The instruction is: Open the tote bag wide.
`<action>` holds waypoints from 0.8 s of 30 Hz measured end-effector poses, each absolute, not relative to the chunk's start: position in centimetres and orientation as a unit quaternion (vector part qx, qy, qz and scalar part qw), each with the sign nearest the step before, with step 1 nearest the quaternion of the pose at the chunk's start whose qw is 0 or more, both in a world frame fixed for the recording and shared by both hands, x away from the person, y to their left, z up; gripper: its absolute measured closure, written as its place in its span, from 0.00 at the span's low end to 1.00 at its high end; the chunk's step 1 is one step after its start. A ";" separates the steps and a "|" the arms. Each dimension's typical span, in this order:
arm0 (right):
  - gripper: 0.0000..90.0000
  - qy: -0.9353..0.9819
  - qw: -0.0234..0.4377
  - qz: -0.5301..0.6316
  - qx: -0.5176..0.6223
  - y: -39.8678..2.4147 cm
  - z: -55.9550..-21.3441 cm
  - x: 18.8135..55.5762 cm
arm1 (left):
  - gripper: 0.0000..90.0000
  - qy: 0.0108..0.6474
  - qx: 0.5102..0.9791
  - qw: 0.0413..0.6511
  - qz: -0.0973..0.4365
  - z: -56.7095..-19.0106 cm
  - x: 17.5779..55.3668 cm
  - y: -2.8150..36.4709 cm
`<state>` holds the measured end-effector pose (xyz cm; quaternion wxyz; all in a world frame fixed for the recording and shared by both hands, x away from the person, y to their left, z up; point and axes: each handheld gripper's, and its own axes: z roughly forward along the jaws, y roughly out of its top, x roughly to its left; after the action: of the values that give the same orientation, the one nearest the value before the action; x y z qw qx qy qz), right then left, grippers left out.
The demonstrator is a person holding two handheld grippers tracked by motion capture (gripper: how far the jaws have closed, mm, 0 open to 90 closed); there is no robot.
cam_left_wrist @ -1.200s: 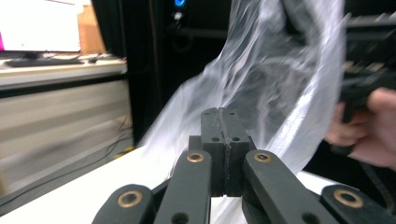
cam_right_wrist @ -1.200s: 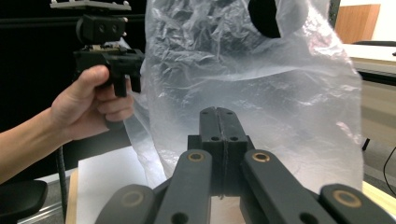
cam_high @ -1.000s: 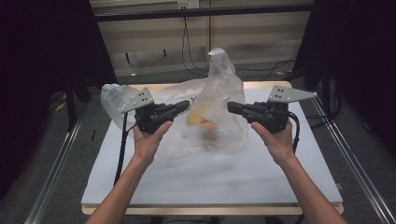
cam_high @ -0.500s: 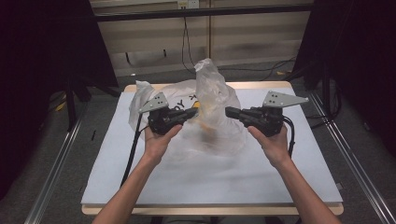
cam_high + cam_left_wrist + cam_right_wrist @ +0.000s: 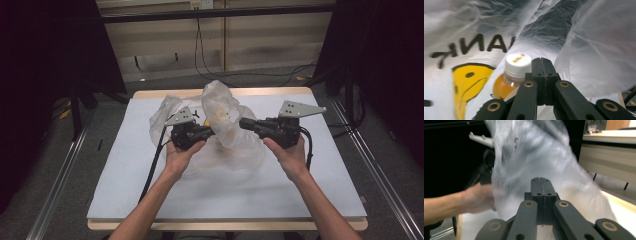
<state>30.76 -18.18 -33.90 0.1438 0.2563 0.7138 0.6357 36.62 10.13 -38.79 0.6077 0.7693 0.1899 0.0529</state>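
A thin clear plastic bag (image 5: 222,112) with black lettering and a yellow face print stands bunched up at the middle of the table. My left gripper (image 5: 212,131) pinches its left side and my right gripper (image 5: 242,123) its right side, tips facing each other. In the left gripper view the jaws (image 5: 541,60) are pressed together against the bag's film (image 5: 599,50). Just behind them is a bottle (image 5: 515,72) of orange liquid with a white cap. In the right gripper view the jaws (image 5: 541,180) are shut with the bag (image 5: 536,157) rising from them.
A white mat (image 5: 150,200) covers the wooden table (image 5: 150,93). Metal rails (image 5: 60,185) run along both sides on the floor. Cables (image 5: 155,165) trail from the grippers across the mat. The other hand (image 5: 474,197) shows beyond the bag in the right gripper view.
Both hands came closer together and toward the near side. The left hand sank. The bag, spread wide and tall before, now stands bunched and lower between the grippers.
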 end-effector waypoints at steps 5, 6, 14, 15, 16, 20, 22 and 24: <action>1.00 0.707 0.148 0.643 0.253 -18.0 -32.7 30.9 | 1.00 0.184 0.775 0.602 0.050 -39.2 36.3 9.3; 1.00 0.707 0.150 0.644 0.251 -17.9 -32.4 31.0 | 1.00 0.183 0.774 0.605 0.048 -39.3 36.3 9.3; 1.00 0.703 0.138 0.662 0.220 -16.0 -30.9 30.3 | 1.00 0.192 0.769 0.608 0.046 -39.2 36.3 9.3; 1.00 0.703 0.137 0.663 0.216 -15.8 -30.7 30.1 | 1.00 0.195 0.770 0.605 0.049 -39.1 36.3 9.4; 1.00 0.705 0.137 0.664 0.210 -15.5 -30.4 29.9 | 1.00 0.195 0.771 0.604 0.049 -39.1 36.4 9.4; 1.00 0.715 0.143 0.655 0.199 -14.7 -29.5 29.1 | 1.00 0.195 0.770 0.605 0.050 -39.0 36.3 9.4; 1.00 0.728 0.145 0.635 0.214 -14.5 -30.1 29.6 | 1.00 0.190 0.769 0.608 0.048 -39.0 36.2 9.3; 1.00 0.734 0.152 0.623 0.224 -14.5 -30.5 30.0 | 1.00 0.186 0.772 0.606 0.049 -38.9 36.0 9.2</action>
<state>30.00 -14.47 -30.51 0.1521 0.2242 0.7340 0.6228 36.04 9.24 -38.90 0.6056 0.7723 0.1856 0.0486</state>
